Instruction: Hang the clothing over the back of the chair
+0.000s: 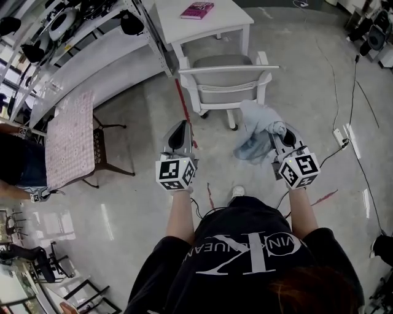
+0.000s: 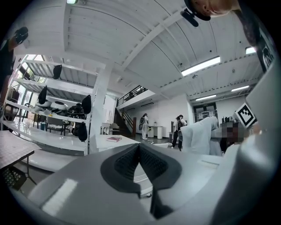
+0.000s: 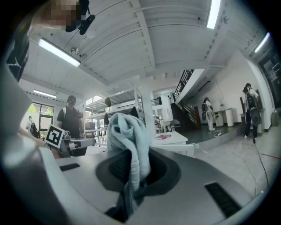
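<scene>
The light blue clothing (image 1: pixel 253 132) hangs bunched from my right gripper (image 1: pixel 279 131), whose jaws are shut on it. In the right gripper view the cloth (image 3: pixel 127 136) rises out of the jaws of that gripper (image 3: pixel 134 166) and droops over them. My left gripper (image 1: pixel 179 132) is level beside it at the left, shut with nothing between its pads (image 2: pixel 139 151). The white chair (image 1: pixel 228 76) with a grey seat stands just ahead of both grippers, its back rail (image 1: pixel 228 69) on the near side. The clothing (image 2: pixel 201 135) also shows at the right of the left gripper view.
A white table (image 1: pixel 227 21) with a pink book (image 1: pixel 198 10) stands behind the chair. At the left are a table under a patterned cloth (image 1: pixel 70 138) and long white shelving (image 1: pixel 92 49). Cables and a power strip (image 1: pixel 339 136) lie on the floor at the right.
</scene>
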The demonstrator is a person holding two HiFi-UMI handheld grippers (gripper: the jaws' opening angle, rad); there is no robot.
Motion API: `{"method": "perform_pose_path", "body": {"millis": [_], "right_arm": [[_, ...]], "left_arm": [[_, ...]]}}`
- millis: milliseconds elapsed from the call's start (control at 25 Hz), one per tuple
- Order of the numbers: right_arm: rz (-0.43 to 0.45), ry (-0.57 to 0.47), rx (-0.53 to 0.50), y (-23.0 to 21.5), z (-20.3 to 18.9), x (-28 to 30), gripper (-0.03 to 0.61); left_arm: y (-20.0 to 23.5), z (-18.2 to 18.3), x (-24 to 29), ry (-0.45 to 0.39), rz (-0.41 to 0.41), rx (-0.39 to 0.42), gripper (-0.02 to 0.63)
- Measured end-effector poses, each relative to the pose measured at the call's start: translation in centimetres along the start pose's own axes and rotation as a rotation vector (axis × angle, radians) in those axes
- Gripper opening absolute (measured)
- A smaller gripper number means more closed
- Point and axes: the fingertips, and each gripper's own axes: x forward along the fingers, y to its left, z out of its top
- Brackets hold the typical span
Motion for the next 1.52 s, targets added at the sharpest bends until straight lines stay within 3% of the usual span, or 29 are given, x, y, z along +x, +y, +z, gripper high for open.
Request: {"method": "perform_pose_path", "body": {"millis": [560,960,1520], "right_arm": [[0.068,0.001,-0.029,-3.6,1.4,4.2,0.041],[0.116,0.001,-0.042,-3.2,1.3,5.4,0.041],[0.151,-0.032,-0.039,-4.7,4.8,11.6,0.041]], "left_arm": [[-0.4,0.6,5.6,-0.005,0.009,0.02,0.011],[-1.0,-0.1,6.5,0.007,-0.008,0.033,0.011],[0.7,0.6,11.3,0.006,-0.016,0.017,0.011]]}}
